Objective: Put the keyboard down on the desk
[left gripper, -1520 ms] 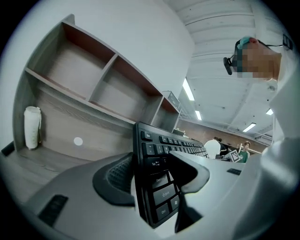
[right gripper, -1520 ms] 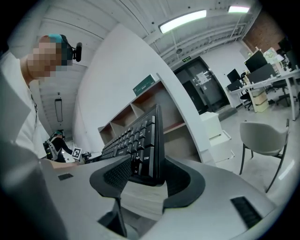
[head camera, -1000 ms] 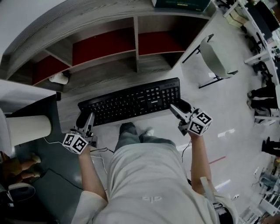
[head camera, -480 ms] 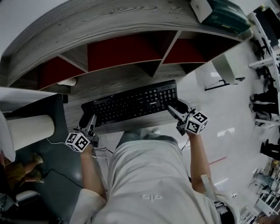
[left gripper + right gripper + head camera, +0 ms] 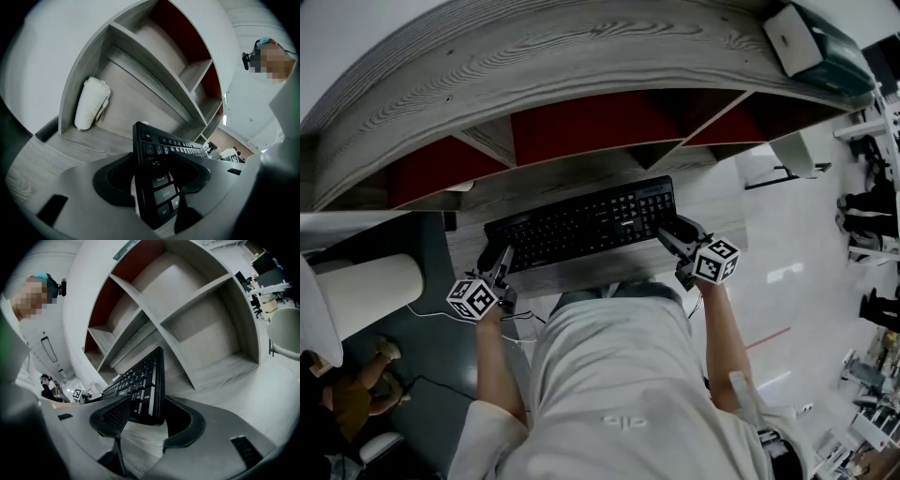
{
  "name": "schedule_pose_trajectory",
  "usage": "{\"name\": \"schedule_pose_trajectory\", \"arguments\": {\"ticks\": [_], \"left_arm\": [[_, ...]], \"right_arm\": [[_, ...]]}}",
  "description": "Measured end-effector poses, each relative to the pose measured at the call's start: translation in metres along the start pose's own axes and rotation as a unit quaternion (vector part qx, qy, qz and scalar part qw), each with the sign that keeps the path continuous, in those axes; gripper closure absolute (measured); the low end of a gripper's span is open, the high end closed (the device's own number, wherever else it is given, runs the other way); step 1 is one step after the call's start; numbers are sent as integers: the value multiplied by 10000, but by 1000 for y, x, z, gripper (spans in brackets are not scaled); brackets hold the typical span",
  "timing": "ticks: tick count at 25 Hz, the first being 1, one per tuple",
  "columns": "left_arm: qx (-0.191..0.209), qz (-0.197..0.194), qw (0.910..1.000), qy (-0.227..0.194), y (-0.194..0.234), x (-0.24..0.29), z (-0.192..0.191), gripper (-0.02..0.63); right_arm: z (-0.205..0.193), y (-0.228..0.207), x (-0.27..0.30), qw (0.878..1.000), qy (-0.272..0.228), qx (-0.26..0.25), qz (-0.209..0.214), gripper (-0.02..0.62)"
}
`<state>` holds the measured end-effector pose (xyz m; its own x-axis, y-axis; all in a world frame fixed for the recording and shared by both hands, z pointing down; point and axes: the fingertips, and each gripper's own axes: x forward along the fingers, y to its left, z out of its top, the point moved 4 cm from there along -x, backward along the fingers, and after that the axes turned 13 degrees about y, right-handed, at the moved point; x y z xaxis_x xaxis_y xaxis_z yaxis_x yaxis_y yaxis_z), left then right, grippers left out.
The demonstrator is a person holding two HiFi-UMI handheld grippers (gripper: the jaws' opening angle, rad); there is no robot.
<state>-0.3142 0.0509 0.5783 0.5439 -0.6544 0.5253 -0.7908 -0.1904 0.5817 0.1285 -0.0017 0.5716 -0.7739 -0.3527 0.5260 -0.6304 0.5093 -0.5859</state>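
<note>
The black keyboard (image 5: 581,223) hangs level, just above the grey wooden desk (image 5: 581,274), in front of the shelf unit. My left gripper (image 5: 495,259) is shut on its left end. My right gripper (image 5: 671,234) is shut on its right end. In the left gripper view the keyboard (image 5: 178,147) stands on edge between the jaws of that gripper (image 5: 157,174), keys facing right. In the right gripper view the keyboard's (image 5: 140,385) numpad end sits between the jaws of the right gripper (image 5: 148,419), with desk surface below it.
Open cubbies with red backs (image 5: 581,127) rise behind the desk. A white rolled object (image 5: 91,103) lies in the left cubby. A white cylinder (image 5: 370,292) stands to the left, a chair (image 5: 787,155) to the right, and a green box (image 5: 830,52) lies on the shelf top.
Both grippers have carried the keyboard forward, from in front of the desk edge to over the desk and nearer the shelves. The grip at both ends is unchanged.
</note>
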Motion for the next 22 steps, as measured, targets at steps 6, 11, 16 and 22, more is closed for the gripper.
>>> {"name": "schedule_pose_trajectory", "arguments": {"ticks": [6,11,16,22], "left_arm": [[-369,-66,9990,241,33,16,-2,382],[-622,-106,9974,357,54,31,-1,382],[-735,-66,9958,547,69,46,-3,382],[-870,-25,9929,809,82,63,-14,382]], "right_arm": [[-6,-6,26,9992,51,401,-52,357],[-6,-13,43,9982,103,585,-64,359],[-11,-23,59,9970,230,734,-69,359],[-22,-40,71,9946,437,939,-107,359]]}}
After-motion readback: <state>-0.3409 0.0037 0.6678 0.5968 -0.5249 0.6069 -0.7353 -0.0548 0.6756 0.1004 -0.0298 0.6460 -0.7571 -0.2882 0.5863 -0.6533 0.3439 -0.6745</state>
